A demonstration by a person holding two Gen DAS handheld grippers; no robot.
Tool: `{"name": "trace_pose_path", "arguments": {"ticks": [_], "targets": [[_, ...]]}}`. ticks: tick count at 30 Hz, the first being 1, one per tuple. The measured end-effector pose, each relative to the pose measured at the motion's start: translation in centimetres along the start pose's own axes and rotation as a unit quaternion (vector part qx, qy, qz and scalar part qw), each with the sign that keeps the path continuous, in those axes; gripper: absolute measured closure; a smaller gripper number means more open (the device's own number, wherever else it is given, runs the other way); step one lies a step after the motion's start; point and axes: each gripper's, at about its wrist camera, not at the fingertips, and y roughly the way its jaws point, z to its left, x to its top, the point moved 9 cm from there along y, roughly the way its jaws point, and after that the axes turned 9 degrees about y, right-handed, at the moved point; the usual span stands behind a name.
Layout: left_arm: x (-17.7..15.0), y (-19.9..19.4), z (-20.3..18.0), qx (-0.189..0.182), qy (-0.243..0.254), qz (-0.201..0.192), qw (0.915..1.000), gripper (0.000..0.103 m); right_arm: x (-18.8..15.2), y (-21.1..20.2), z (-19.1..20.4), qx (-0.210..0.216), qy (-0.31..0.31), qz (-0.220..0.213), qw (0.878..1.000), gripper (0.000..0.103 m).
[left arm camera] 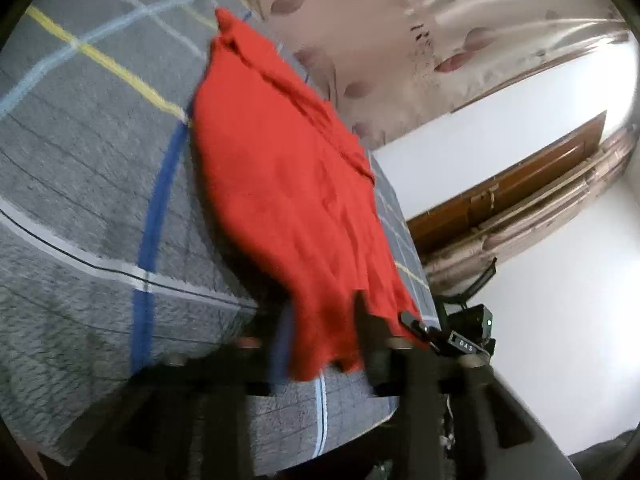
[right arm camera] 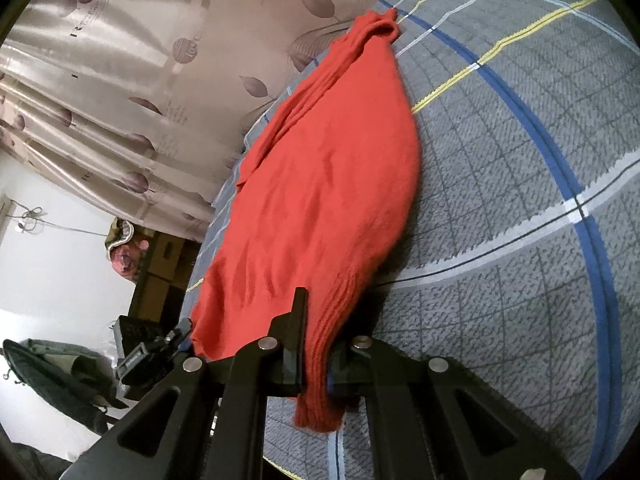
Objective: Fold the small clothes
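A red knitted garment (left arm camera: 288, 184) lies stretched over a grey checked bedspread (left arm camera: 88, 168). My left gripper (left arm camera: 320, 340) is shut on its near hem; the fingers are blurred. In the right wrist view the same red garment (right arm camera: 320, 200) runs away from me across the bedspread (right arm camera: 520, 240). My right gripper (right arm camera: 316, 348) is shut on its ribbed hem, which hangs out below the jaws. The other gripper (left arm camera: 452, 340) shows at the garment's far corner in the left wrist view, and likewise in the right wrist view (right arm camera: 160, 352).
A beige leaf-patterned curtain (left arm camera: 400, 40) hangs behind the bed and also shows in the right wrist view (right arm camera: 140, 80). A white wall and brown wooden frame (left arm camera: 520, 176) are at the right. Cardboard boxes (right arm camera: 160, 272) and a dark bag (right arm camera: 52, 376) sit beside the bed.
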Motion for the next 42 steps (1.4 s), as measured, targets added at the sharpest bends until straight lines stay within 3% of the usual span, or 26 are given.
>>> {"name": "trace_pose_path", "arguments": {"ticks": [5,10,12,13,14,15,20,25,31,33,34,37,42], "targets": [[1.0,0.4,-0.9,-0.001,0.007,0.002,1.0,0.047,0.0,-0.3,-0.2,0.013,0.01,-0.004,1.0,0.099],[1.5,0.6,-1.1,-0.016,-0.011,-0.023,0.9996,0.046,-0.3,-0.1,-0.1,-0.004,0.004,0.012,1.0,0.098],[1.6,0.3,-1.0,-0.005,0.0,-0.033,0.9994,0.051,-0.4,-0.1,0.0,-0.004,-0.002,0.017,1.0,0.099],[1.4,0.2,-0.9,0.006,0.01,-0.032,0.9994,0.064,-0.5,0.0,-0.1,-0.009,-0.01,0.018,1.0,0.1],[1.2,0.3,-0.7,0.018,0.02,-0.025,0.9993,0.088,-0.5,0.1,0.1,-0.013,-0.016,0.019,1.0,0.1],[1.0,0.4,-0.3,0.031,0.025,-0.018,0.999,0.099,-0.6,0.2,0.2,-0.017,-0.024,0.023,0.999,0.1],[1.2,-0.8,0.2,0.034,0.009,-0.043,0.9985,0.099,-0.4,0.1,0.4,0.017,0.01,0.032,0.999,0.099],[2.7,-3.6,-0.9,0.02,0.032,-0.084,0.9958,0.099,-1.0,0.2,1.1,0.056,0.036,0.046,0.997,0.098],[2.1,-3.5,0.5,0.032,0.031,-0.042,0.9982,0.099,-1.2,0.4,1.0,0.052,0.033,0.052,0.997,0.098],[1.2,-3.2,1.2,0.044,0.025,-0.021,0.9985,0.096,-1.2,0.4,1.0,0.047,0.028,0.053,0.997,0.098],[0.9,-3.2,1.5,0.045,0.018,-0.018,0.9986,0.09,-1.2,0.5,1.1,0.042,0.023,0.054,0.997,0.098],[0.7,-3.8,2.6,0.06,0.0,-0.029,0.9978,0.055,-1.2,0.6,1.0,0.045,0.028,0.06,0.997,0.098],[1.2,-3.3,1.8,0.058,0.006,-0.018,0.9981,0.035,-1.1,0.7,0.9,0.05,0.035,0.062,0.996,0.098]]}}
